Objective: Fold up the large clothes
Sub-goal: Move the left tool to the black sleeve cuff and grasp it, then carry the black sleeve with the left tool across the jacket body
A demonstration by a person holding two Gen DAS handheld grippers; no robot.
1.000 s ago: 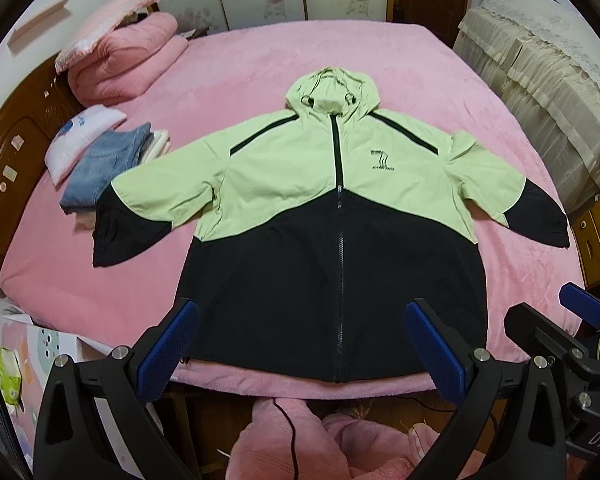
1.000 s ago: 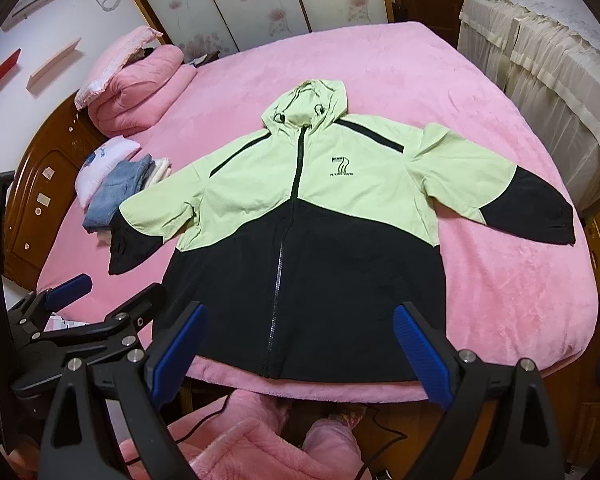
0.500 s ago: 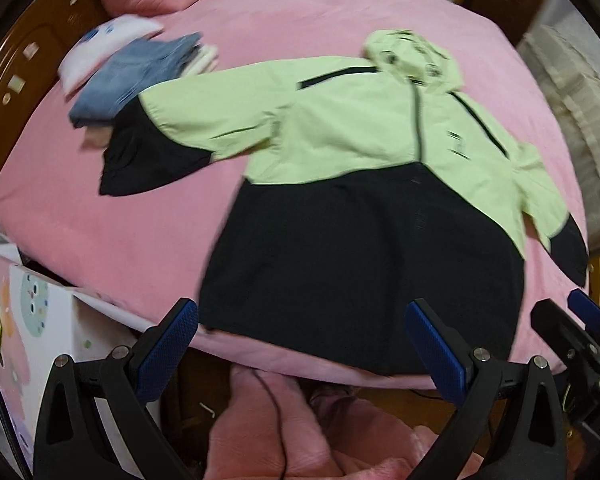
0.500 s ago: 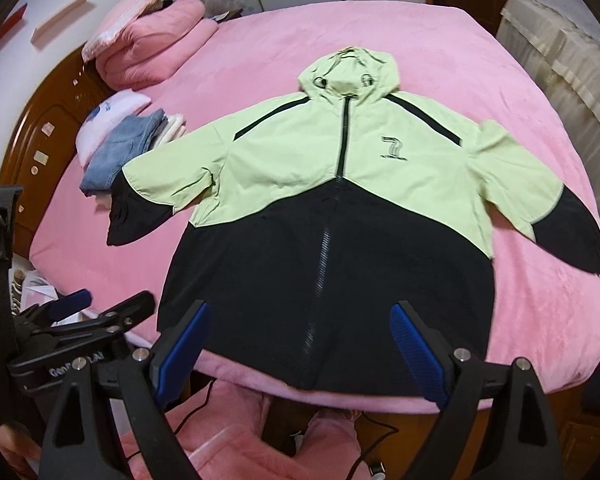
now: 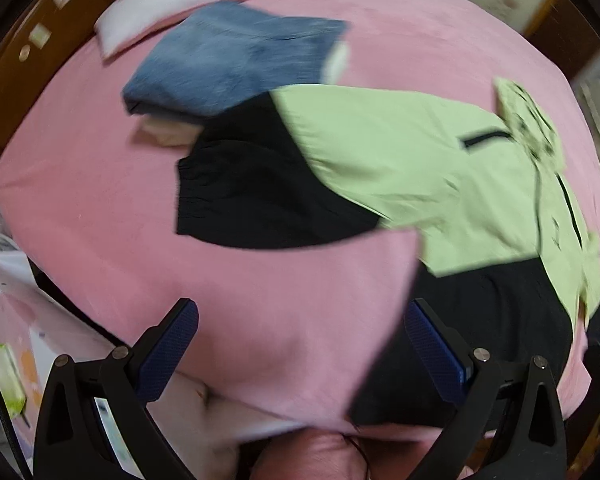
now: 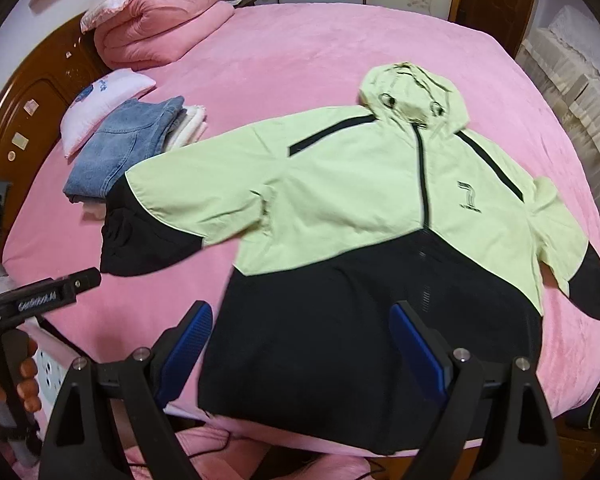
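Both sets of fingers spread, empty. My left gripper (image 5: 300, 356) hangs short of the jacket (image 6: 360, 208)'s black cuff (image 5: 252, 196); I'd pinch its edge cleanly. Right gripper (image 6: 300, 344) over the hem.

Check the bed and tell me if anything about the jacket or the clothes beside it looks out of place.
One thing: the jacket lies spread flat, but its black sleeve cuff overlaps the edge of the stack of folded jeans, so lifting the sleeve could disturb that stack. Nothing looks damaged.

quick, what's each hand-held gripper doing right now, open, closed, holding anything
Left hand-held gripper: open, holding nothing, above the pink bed.
Right hand-held gripper: open, holding nothing, above the jacket.
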